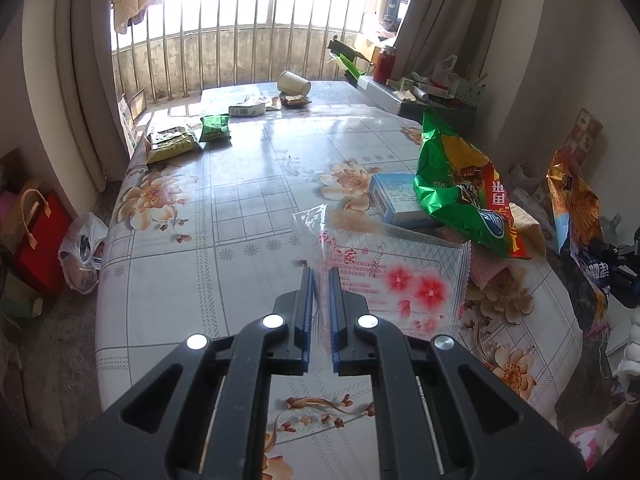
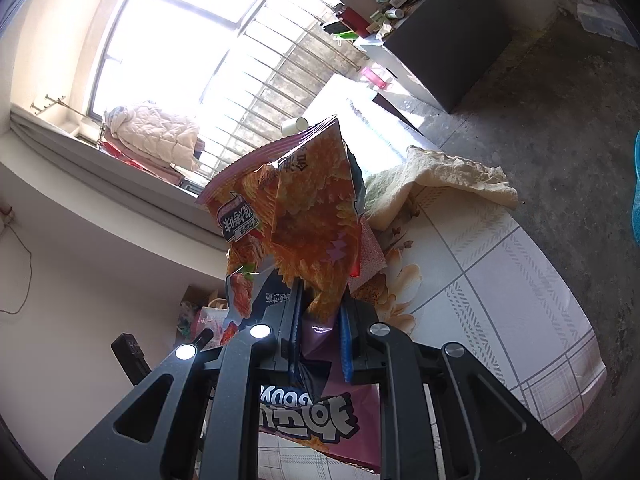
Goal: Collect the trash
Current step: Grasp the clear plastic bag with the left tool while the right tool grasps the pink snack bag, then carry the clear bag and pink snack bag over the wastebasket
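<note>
We see a table covered in a glossy flower-print cloth. At its far end lie a tipped paper cup, a flat white carton and two green snack packets. Nearer us lie a clear wrapper with red flowers, a blue box and a crumpled green bag resting partly on that box.
</note>
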Demonstrator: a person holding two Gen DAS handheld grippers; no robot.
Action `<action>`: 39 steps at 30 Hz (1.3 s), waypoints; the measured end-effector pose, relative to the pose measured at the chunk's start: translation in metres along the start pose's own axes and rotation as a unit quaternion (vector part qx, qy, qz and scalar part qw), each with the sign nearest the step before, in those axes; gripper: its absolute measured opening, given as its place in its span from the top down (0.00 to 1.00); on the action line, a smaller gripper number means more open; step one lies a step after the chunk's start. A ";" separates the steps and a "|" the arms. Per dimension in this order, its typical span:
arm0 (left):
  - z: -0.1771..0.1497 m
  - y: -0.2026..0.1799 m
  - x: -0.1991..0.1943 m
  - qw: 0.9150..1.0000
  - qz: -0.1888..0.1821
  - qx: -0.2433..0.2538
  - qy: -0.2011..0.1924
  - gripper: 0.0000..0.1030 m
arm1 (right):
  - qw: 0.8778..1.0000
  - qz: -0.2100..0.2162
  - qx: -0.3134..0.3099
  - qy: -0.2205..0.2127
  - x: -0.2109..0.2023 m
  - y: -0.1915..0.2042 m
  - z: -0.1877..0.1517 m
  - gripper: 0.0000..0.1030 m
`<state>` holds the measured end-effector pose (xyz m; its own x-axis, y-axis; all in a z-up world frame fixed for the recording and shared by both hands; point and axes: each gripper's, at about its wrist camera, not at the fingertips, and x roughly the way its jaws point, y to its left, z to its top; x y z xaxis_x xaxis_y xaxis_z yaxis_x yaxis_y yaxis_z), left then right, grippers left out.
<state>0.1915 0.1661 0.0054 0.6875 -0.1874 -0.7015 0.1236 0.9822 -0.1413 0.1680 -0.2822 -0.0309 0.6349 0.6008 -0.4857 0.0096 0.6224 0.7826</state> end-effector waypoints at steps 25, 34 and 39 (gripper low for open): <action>0.017 -0.158 -0.039 0.981 -0.157 0.102 -0.043 0.94 | 0.992 -0.012 0.051 -0.119 -0.140 -0.057 -0.034 0.84; 0.025 -0.279 0.000 0.958 -0.237 0.159 0.010 0.94 | 0.966 -0.093 0.103 -0.220 -0.239 -0.119 -0.054 0.84; 0.018 -0.352 0.029 0.944 -0.261 0.195 0.045 0.94 | 0.944 -0.133 0.151 -0.263 -0.280 -0.164 -0.064 0.84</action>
<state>0.1812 -0.1846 0.0476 0.3984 -0.6306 -0.6661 0.6951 0.6814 -0.2294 -0.0604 -0.5205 -0.0487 0.8735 0.0618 -0.4829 0.3926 0.4974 0.7736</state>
